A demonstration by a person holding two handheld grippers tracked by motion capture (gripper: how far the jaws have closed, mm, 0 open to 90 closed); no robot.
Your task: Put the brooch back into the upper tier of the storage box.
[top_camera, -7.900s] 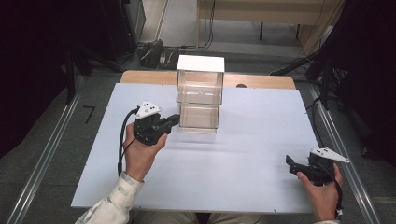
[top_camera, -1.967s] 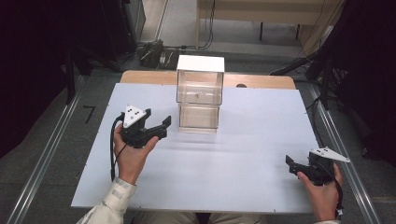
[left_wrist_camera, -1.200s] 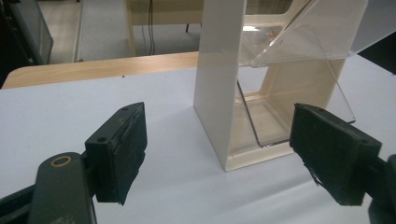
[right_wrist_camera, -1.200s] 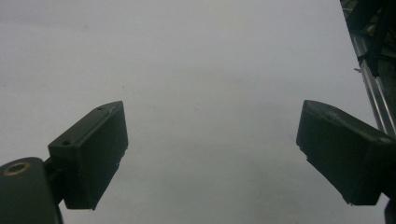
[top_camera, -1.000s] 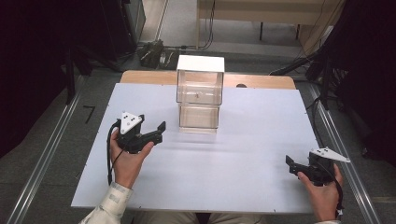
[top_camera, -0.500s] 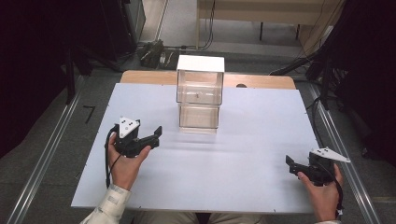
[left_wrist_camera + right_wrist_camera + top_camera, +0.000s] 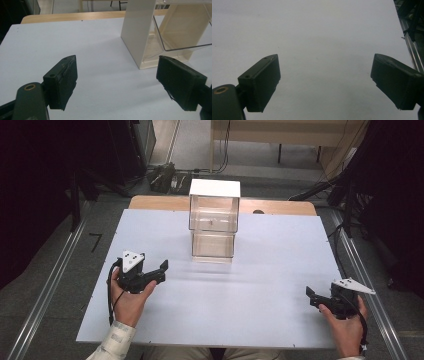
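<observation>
**Clear plastic cabinet: handling notes**

Clear plastic forms the fronts of the cabinet point(image 7: 213, 222), a small two-tier unit with a white top and cream side walls. It stands at the middle of the desk point(image 7: 270, 290), toward the far edge. We see what looks like a small knob on the upper front in the high view; the lower front shows no handle that we can make out.

We judge the cabinet light and stiff, with smooth walls that will slip under a weak pinch. The thin clear panels may crack or flex if squeezed hard. We would take hold at the cream side wall point(image 7: 136, 32) to move the unit, or at the knob or the front lip of a drawer to open one, pulling straight out so the unit does not slide.

Our left tongs point(image 7: 161, 271) are released, jaws wide apart and holding nothing, near the cabinet's left side and pointing toward it. Our right tongs point(image 7: 312, 296) are also released and hold nothing, well apart from the cabinet near the desk's right edge.
</observation>
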